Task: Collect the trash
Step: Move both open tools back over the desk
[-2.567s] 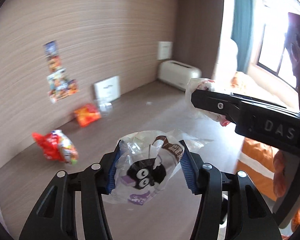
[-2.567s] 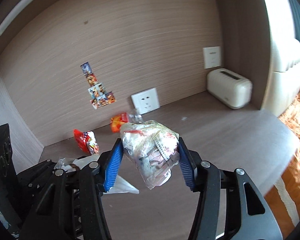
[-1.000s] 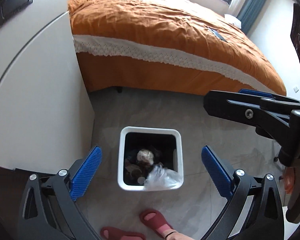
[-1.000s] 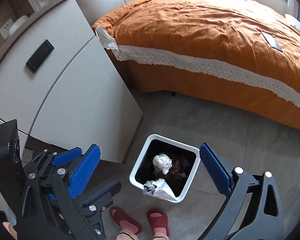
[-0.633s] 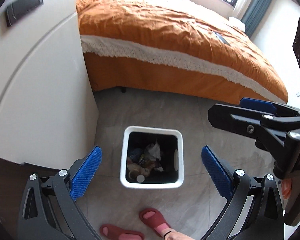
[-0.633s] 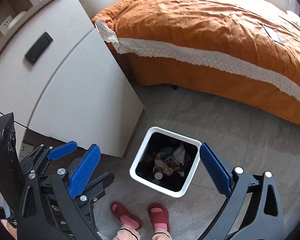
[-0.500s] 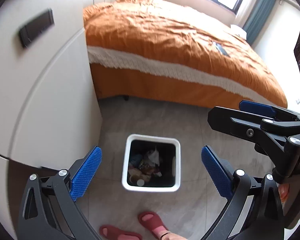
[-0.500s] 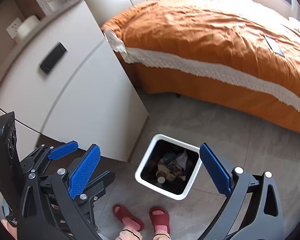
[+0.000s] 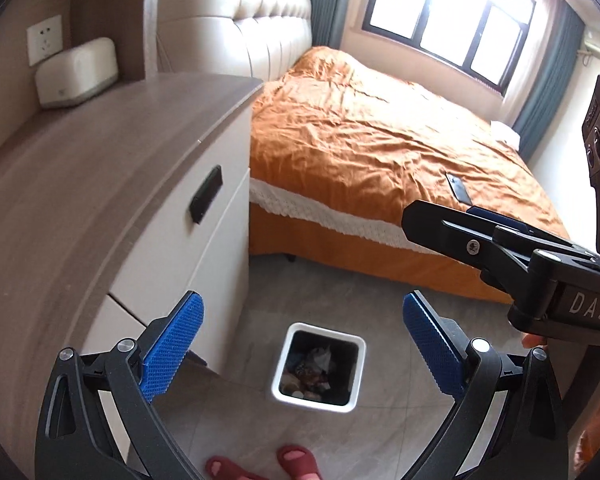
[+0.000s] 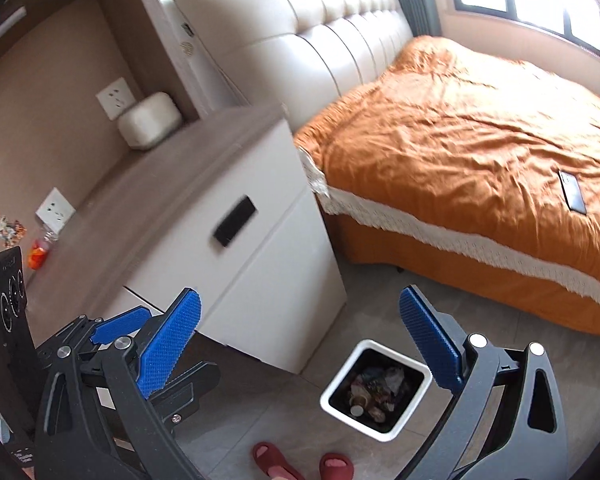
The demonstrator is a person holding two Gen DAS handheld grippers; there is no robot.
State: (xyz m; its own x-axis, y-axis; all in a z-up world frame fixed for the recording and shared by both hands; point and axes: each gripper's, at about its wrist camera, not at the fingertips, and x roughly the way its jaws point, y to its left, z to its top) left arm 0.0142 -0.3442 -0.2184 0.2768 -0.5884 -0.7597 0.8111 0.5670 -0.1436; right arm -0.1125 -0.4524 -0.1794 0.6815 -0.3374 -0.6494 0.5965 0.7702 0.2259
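Note:
A white square trash bin (image 9: 356, 344) stands on the grey floor, holding several wrappers and scraps; in the right wrist view the bin (image 10: 410, 364) sits low centre-right. My left gripper (image 9: 300, 332) hangs high above it, open and empty. My right gripper (image 10: 298, 330) is also open with nothing between its blue pads. An orange snack wrapper (image 10: 38, 254) lies far left on the wooden desk top (image 10: 148, 196). The right gripper's fingers (image 9: 480, 236) cross the left wrist view at right.
A white drawer cabinet (image 10: 268, 264) stands under the desk beside the bin. An orange bed (image 9: 380, 140) with a phone (image 9: 458, 193) fills the right. A white toaster-like box (image 9: 76, 72) sits on the desk. The person's red slippers (image 10: 300, 464) are near the bin.
Both grippers let go of their plastic trash bags, which landed in the bin. Since then both cameras have risen and tilted up, so the bin looks smaller and the desk top comes into view.

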